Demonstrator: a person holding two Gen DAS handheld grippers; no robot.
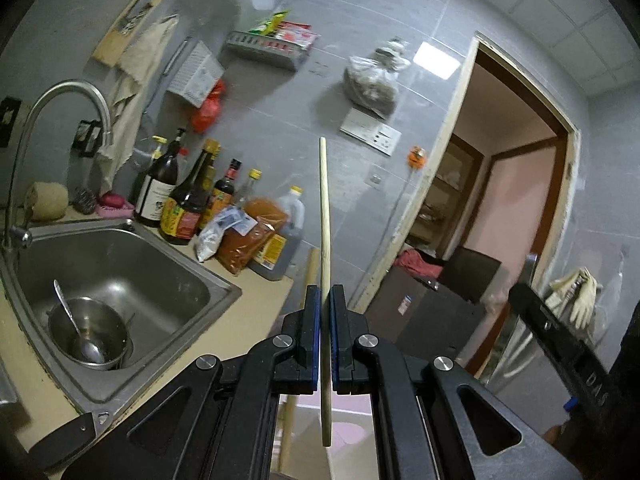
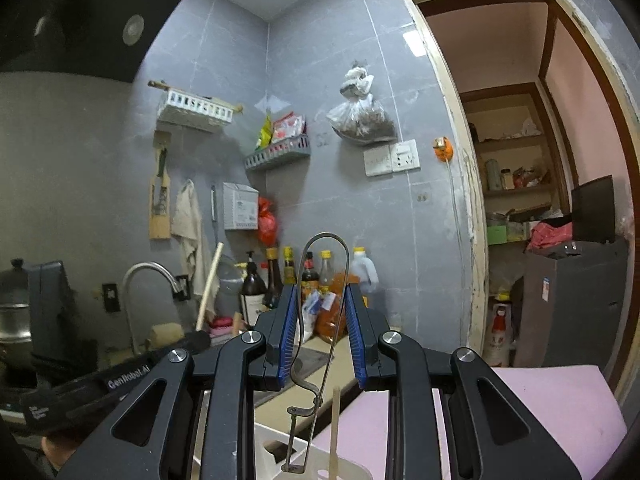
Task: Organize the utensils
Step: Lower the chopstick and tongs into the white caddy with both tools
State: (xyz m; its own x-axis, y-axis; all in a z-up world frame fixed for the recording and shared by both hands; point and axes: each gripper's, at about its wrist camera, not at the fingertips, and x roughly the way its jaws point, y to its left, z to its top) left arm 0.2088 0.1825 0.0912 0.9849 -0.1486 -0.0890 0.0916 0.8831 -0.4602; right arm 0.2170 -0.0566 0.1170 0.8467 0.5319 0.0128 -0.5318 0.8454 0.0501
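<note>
Tongs: left gripper (image 1: 325,344) pinches a wooden chopstick (image 1: 325,248) upright beyond the counter's (image 1: 240,320) edge; right gripper (image 2: 322,336), jaws apart, brackets wire tongs (image 2: 320,320) standing in a white holder (image 2: 276,440).

Both tools are matte black plastic with angular linkage arms pierced by triangular cutouts. The left gripper (image 1: 325,308) carries 4 round silver screw heads across its arms, and its 2 jaws are lined with blue ribbed pads. The right gripper (image 2: 321,308) has the same 4 silver screws and blue ribbed linings. White lettering marks the left tool's black body, seen at the left.
</note>
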